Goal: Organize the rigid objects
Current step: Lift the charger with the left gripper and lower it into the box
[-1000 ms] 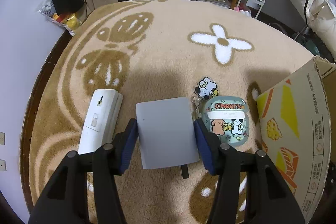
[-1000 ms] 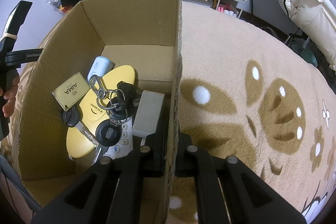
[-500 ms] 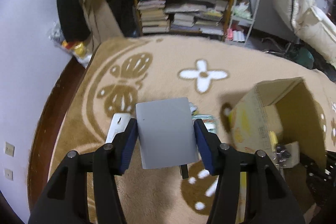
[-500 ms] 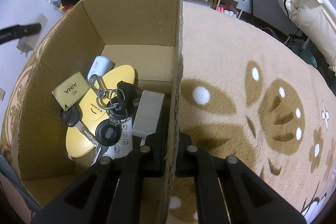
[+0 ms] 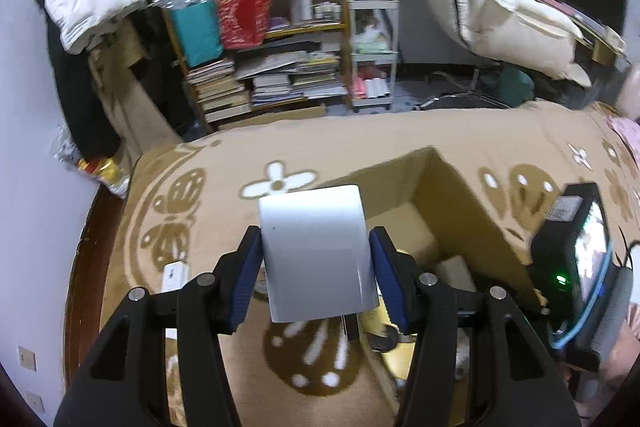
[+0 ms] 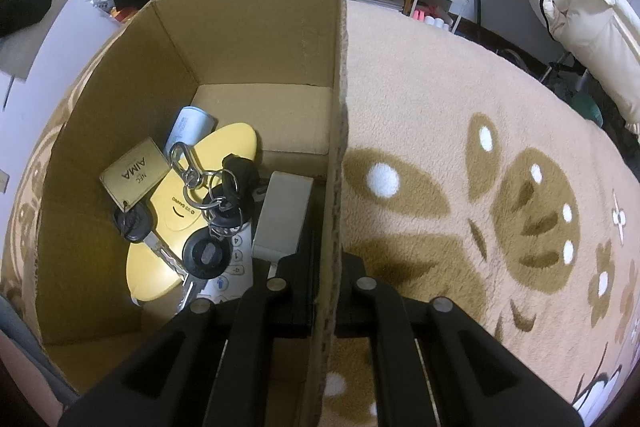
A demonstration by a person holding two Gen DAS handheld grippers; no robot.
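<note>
**Smooth grey block held over fleecy rug**

The left gripper clamps a smooth, matte grey block with rounded corners between blue pads, the corrugated cardboard box just beyond. The right gripper pinches the box's thin wall, jaws nearly together; metal keys lie left of it.

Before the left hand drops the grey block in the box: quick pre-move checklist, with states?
1. left gripper shut on grey block: ok.
2. right gripper clamped on cardboard box wall: ok.
3. Box open on top: ok.
4. Bare floor behind keys and yellow case: ok.
5. Block over the opening: not ok; it hangs short of it.
6. Block's underside clear: cannot tell.
</note>
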